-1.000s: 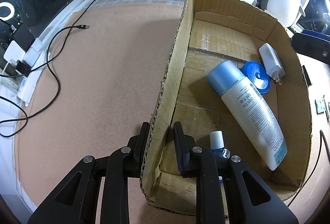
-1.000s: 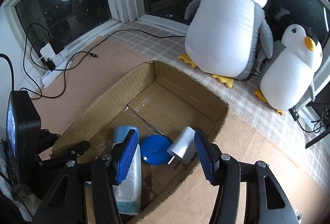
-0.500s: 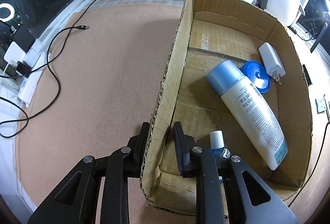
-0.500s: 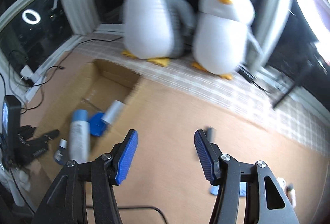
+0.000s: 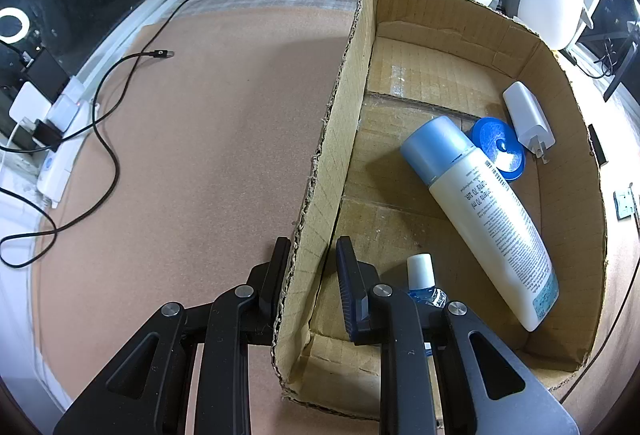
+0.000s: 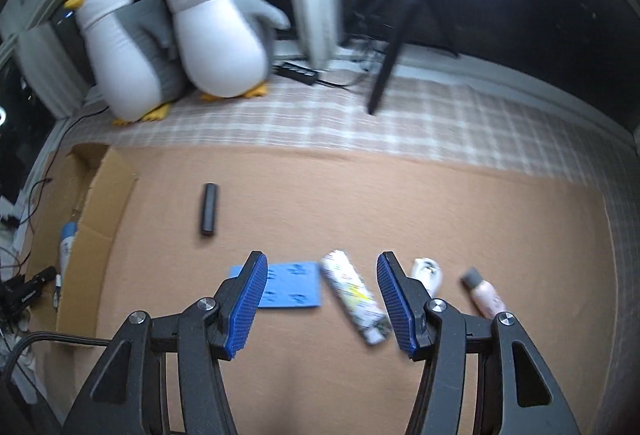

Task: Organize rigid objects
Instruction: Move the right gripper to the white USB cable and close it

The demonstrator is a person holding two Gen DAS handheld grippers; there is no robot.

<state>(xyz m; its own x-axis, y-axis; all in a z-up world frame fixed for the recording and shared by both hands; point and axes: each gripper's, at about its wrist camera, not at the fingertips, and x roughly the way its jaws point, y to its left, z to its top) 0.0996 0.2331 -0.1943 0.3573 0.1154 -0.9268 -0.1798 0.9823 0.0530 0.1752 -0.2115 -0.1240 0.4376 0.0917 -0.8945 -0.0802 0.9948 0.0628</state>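
The white printed tube (image 6: 354, 295) lies flat on the tan bench (image 6: 360, 203), slanted, between the spread fingers of the right gripper (image 6: 320, 299), which hovers over it about half-wide and empty. Because the tube lies askew to the jaws, a careless closing could catch only one end and let it swivel or squirt out. Just beside it are a blue card (image 6: 290, 285), a small white item (image 6: 428, 271) and a pink bottle with a grey cap (image 6: 482, 293); a finger coming down off line could knock or pinch one of these instead. The view is smeared, so the alignment is hard to judge. A black bar (image 6: 208, 209) lies further off, toward the cardboard box (image 5: 320, 171). The left gripper (image 5: 308, 275) is clamped on that box's near wall; if it slips, the box, already holding a large lotion bottle (image 5: 480, 211), blue lid (image 5: 498, 147), white charger (image 5: 526, 115) and small blue bottle (image 5: 422, 277), may slide during a drop.
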